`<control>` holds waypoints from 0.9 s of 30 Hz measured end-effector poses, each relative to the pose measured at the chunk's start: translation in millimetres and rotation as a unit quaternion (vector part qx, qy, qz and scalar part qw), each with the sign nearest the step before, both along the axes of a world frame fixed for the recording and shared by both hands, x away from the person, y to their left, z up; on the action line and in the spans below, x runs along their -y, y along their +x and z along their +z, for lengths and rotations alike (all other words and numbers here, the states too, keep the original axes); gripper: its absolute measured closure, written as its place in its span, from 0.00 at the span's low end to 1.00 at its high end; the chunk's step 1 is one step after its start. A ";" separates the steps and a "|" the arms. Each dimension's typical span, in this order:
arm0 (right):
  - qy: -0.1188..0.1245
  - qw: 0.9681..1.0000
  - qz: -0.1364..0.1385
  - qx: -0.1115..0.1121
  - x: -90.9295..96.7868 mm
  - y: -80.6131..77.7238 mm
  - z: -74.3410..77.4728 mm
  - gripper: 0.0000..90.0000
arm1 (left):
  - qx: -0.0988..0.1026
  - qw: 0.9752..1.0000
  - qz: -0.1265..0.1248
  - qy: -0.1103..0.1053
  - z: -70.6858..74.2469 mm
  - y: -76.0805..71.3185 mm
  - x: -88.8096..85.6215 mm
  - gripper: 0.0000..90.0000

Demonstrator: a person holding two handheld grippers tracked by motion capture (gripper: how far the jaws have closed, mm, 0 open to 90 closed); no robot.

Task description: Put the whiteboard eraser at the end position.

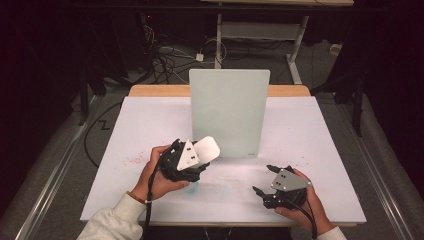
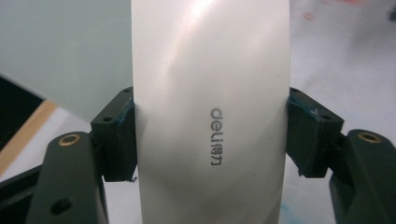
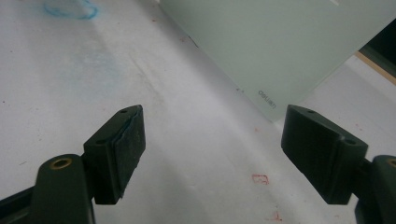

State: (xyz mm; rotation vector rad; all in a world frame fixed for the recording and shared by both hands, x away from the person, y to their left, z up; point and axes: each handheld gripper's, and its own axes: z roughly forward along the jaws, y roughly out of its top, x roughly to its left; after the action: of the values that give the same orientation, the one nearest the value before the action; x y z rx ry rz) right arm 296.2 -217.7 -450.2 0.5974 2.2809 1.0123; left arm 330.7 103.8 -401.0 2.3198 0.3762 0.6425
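Note:
A pale, glossy board (image 1: 229, 112) stands upright at the middle of the white table sheet (image 1: 145, 125). My left gripper (image 1: 200, 156) is just left of the board's lower edge, shut on a white flat eraser-like block (image 1: 207, 148). In the left gripper view the block (image 2: 210, 93) carries a grey "deli" logo and is clamped across its width between both pads (image 2: 122, 135), with the board (image 2: 65, 46) behind it. My right gripper (image 1: 263, 178) rests low near the table's front right, open, with nothing between its jaws. In the right gripper view its jaws (image 3: 212, 144) face the board's lower corner (image 3: 280, 42).
A blue smear (image 1: 192, 187) marks the sheet near the left hand and appears far off as a blue smear (image 3: 70, 9) in the right gripper view. Small red marks (image 3: 260, 178) dot the sheet. A wooden table edge (image 1: 150, 90) runs behind. Cables and desk legs (image 1: 295, 50) lie on the floor beyond.

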 end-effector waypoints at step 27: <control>-0.003 1.000 -0.007 -0.004 4.4 3.0 -1.8 0.25 | -0.093 0.974 -0.156 0.134 -36.5 -1.6 63.6 0.32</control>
State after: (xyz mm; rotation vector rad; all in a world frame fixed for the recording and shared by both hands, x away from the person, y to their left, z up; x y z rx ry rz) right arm 299.2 -222.1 -452.0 0.6157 2.2820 0.9977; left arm 329.1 40.3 -437.5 2.6316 0.0026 0.3367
